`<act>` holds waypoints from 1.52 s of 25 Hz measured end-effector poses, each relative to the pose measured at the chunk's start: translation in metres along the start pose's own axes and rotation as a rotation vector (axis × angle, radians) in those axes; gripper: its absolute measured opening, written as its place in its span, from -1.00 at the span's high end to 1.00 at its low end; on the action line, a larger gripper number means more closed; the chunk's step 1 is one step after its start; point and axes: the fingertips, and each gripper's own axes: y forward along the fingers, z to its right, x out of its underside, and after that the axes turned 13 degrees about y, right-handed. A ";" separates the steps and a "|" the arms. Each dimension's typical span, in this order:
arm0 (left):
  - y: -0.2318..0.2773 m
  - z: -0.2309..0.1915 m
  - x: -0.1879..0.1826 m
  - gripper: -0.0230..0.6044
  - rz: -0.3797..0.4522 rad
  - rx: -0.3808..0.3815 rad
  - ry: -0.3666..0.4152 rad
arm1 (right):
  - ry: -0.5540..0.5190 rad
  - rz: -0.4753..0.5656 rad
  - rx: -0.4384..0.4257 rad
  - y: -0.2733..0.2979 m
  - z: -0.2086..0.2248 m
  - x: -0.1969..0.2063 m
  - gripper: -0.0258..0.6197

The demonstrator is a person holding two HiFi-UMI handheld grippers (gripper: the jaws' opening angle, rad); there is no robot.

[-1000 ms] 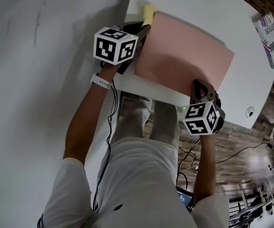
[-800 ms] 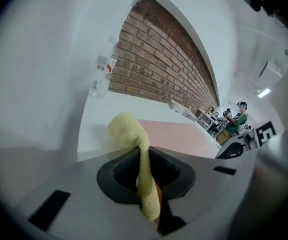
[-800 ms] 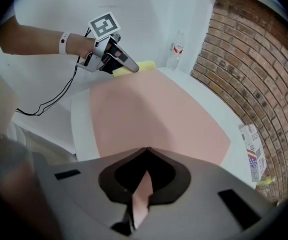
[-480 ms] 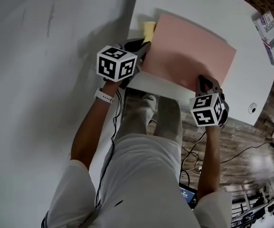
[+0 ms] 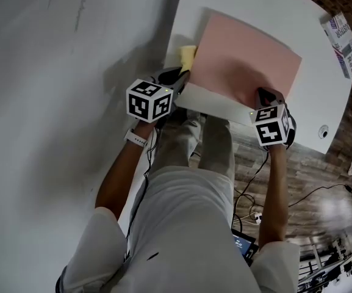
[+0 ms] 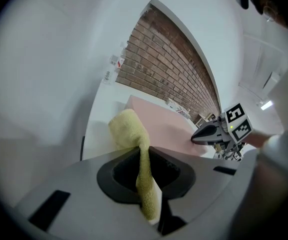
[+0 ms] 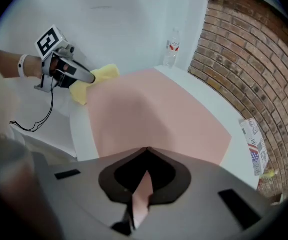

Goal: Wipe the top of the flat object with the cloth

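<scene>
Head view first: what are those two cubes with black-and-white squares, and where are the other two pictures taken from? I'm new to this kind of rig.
There is no robot here. A person at a white table holds a two-jaw gripper in each hand; the patterned cubes are parts of those grippers. The head view comes from a camera on the person's head, looking down. The other two come from cameras riding on the grippers, looking along their jaws. On the table lies a flat pink sheet. The left gripper is shut on a yellow cloth, by the sheet's left edge. The right gripper is shut on the sheet's near edge, seemingly to steady it. A printed packet lies at the table's right.
</scene>
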 end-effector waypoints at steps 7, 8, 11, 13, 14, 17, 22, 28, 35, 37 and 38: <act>-0.015 0.014 0.027 0.75 0.038 -0.019 -0.028 | 0.061 -0.023 -0.067 0.000 0.003 0.003 0.94; -0.016 0.015 0.031 0.75 0.035 -0.020 -0.027 | 0.073 -0.028 -0.080 0.000 0.003 0.003 0.93; -0.015 0.016 0.039 0.75 0.017 -0.045 -0.007 | 0.090 -0.030 -0.120 0.005 0.005 -0.003 0.92; -0.014 0.021 0.046 0.75 0.011 -0.077 -0.002 | 0.092 -0.033 -0.141 0.006 0.005 -0.002 0.91; -0.013 0.023 0.048 0.75 0.013 -0.094 -0.004 | 0.094 -0.037 -0.148 0.005 0.005 -0.001 0.91; -0.009 0.032 0.052 0.75 0.019 -0.126 -0.024 | 0.090 -0.055 -0.169 0.005 0.005 0.002 0.91; 0.001 0.054 0.052 0.75 -0.005 -0.121 -0.008 | 0.066 -0.059 -0.186 0.003 0.006 -0.001 0.91; 0.018 0.085 0.049 0.75 -0.007 -0.123 -0.017 | 0.024 -0.062 -0.268 0.008 0.009 -0.002 0.91; 0.043 0.114 0.046 0.75 -0.011 -0.112 -0.026 | -0.010 -0.100 -0.391 0.007 0.008 -0.006 0.91; 0.050 0.125 0.047 0.75 -0.010 -0.109 -0.030 | -0.027 -0.102 -0.408 0.007 0.007 -0.006 0.91; 0.054 0.131 0.046 0.75 -0.006 -0.104 -0.036 | -0.040 -0.101 -0.412 0.007 0.006 -0.006 0.91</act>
